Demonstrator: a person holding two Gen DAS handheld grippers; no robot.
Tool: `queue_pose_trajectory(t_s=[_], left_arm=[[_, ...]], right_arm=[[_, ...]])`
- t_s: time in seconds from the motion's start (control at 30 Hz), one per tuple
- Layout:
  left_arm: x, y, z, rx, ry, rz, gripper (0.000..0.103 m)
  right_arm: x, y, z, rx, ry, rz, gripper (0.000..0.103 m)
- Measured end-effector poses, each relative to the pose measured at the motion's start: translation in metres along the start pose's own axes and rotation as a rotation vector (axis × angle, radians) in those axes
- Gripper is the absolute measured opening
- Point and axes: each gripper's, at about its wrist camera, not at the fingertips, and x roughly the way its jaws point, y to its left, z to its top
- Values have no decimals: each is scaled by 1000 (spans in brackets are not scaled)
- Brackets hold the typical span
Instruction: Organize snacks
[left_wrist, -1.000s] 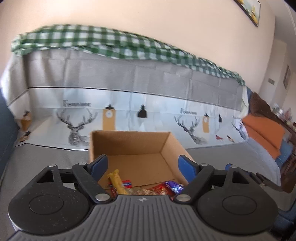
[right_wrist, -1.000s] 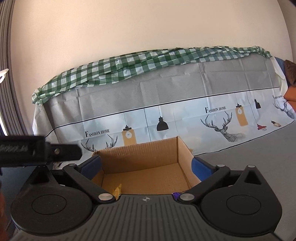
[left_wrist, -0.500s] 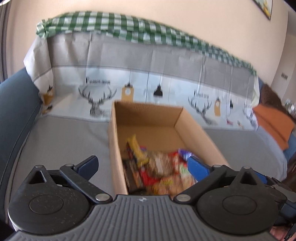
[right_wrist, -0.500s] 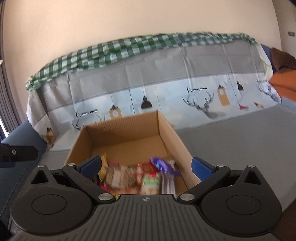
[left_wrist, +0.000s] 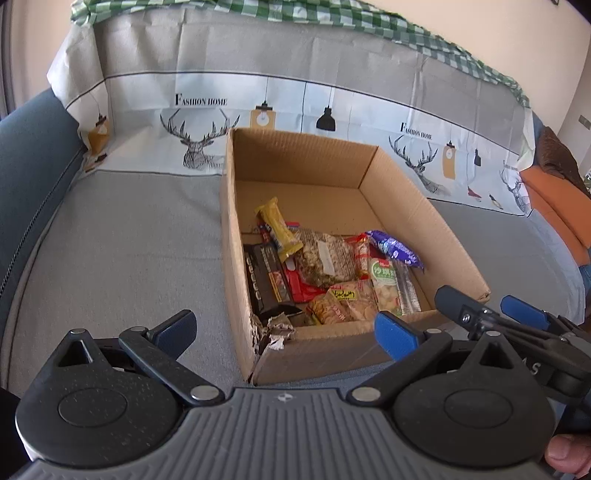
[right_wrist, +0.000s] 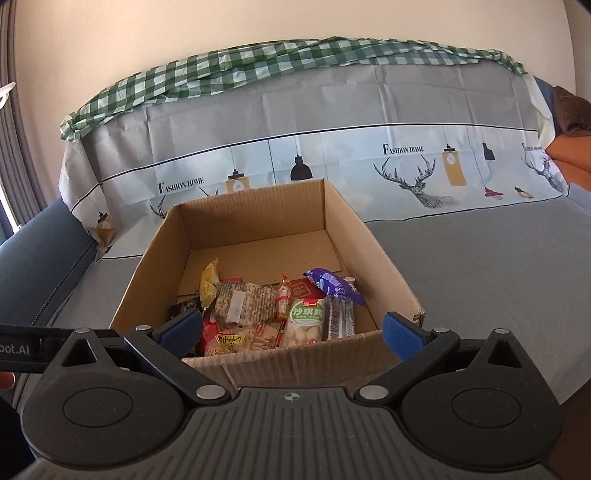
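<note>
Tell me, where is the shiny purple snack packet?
The purple packet lies in the cardboard box, on the right side of the pile in both views, resting over the green-labelled bag.

A grey-covered sofa seat (left_wrist: 122, 236) carries a single open cardboard box (left_wrist: 454, 236), which sits directly on the fabric near the back cushion. The printed cover (right_wrist: 369, 122) — deer heads, hanging lamps and the words "Fashion Home" — runs up the backrest behind the box, with a green checked cloth (right_wrist: 258, 62) draped along the top edge. The box's near left corner (left_wrist: 271, 332) is torn and crumpled. At the far right of the seat lies an orange cushion (left_wrist: 554, 206) — well apart from the box.
</note>
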Motion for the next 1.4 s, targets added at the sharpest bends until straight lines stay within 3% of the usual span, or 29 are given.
queue_pose_trajectory(t_s=[1.4], left_arm=[[8,0,4,13,1,16,102]], right_arm=[[12,-2,-1,22,39,-1,102]])
